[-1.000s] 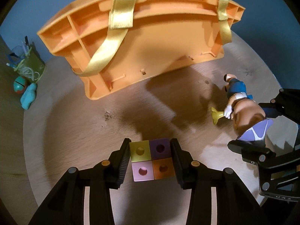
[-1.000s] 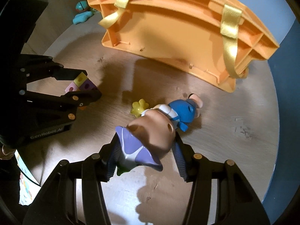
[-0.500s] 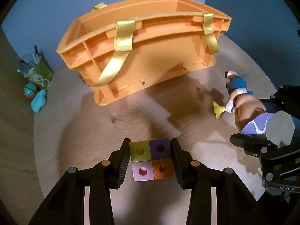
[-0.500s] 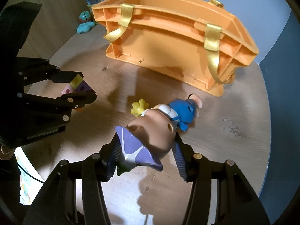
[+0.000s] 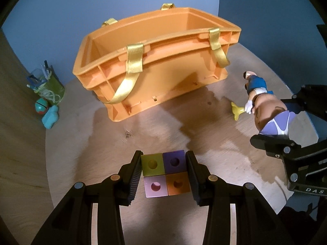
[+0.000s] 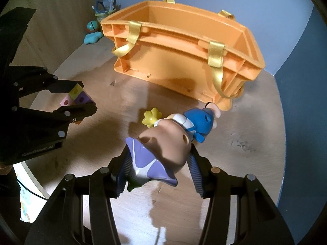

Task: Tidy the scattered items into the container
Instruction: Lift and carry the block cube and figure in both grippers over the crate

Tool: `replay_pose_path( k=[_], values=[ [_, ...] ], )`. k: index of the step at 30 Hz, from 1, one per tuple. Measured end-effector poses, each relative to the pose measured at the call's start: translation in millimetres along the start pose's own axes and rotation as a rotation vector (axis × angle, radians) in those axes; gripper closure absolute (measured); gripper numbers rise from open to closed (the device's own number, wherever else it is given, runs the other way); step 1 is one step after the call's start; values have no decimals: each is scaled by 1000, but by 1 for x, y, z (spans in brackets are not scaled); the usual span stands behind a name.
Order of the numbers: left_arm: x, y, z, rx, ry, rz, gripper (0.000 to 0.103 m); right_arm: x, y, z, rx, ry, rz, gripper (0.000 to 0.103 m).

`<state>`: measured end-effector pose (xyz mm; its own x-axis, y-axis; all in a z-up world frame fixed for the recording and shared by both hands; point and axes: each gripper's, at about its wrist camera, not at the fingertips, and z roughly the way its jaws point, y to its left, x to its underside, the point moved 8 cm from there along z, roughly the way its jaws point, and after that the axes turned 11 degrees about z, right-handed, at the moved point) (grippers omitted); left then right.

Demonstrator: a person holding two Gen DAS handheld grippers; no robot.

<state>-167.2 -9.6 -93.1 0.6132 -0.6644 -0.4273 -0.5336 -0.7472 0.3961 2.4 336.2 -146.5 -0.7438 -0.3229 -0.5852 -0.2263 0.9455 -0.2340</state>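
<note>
Nothing shows inside the orange crate (image 5: 163,61) yet: the part of its interior that both wrist views reach is bare, though the floor of it is mostly hidden behind the near wall, so something low could lie there unseen.

Two items are in hand and on their way. The left gripper (image 5: 164,175) is clamped on a four-colour block (image 5: 166,176), its ribbed pads pressing both sides, held in front of the crate's long wall with the yellow straps. The right gripper (image 6: 159,169) is closed around the head of a toy figure (image 6: 173,140), whose blue body points toward the crate's right-hand corner. Both loads hang above the wooden table (image 6: 245,163) in front of the crate, not over its opening.

What is left, as I judge it: carrying both items over the rim and letting go. Left of the crate, near a pen holder (image 5: 48,85), lie a teal toy (image 5: 50,119) and a small ball (image 5: 41,107), which may also need collecting.
</note>
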Motion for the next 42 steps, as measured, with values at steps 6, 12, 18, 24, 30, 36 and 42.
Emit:
replay_pose_path(
  k=[6,12,18,24,30,36,42],
  values=[
    [-7,2,-14,-16,-22,7,64,-8,1,-11,3,-28,-13,54],
    [-12,2,-23,-22,-34,19,64,-15,-2,-23,7,-52,-22,54],
    [-19,2,-25,-24,-29,28,64,-25,-7,-31,10,-62,-32,54],
    [-29,4,-36,-31,-48,33,64,-41,-13,-46,33,-97,-45,54],
    [-39,5,-43,-36,-53,48,64,-55,-16,-58,41,-125,-50,54],
    [-52,11,-49,-40,-55,56,64,-71,-21,-68,45,-145,-54,54],
    [-68,22,-54,-47,-61,50,64,-89,-28,-77,58,-165,-60,54]
  ],
)
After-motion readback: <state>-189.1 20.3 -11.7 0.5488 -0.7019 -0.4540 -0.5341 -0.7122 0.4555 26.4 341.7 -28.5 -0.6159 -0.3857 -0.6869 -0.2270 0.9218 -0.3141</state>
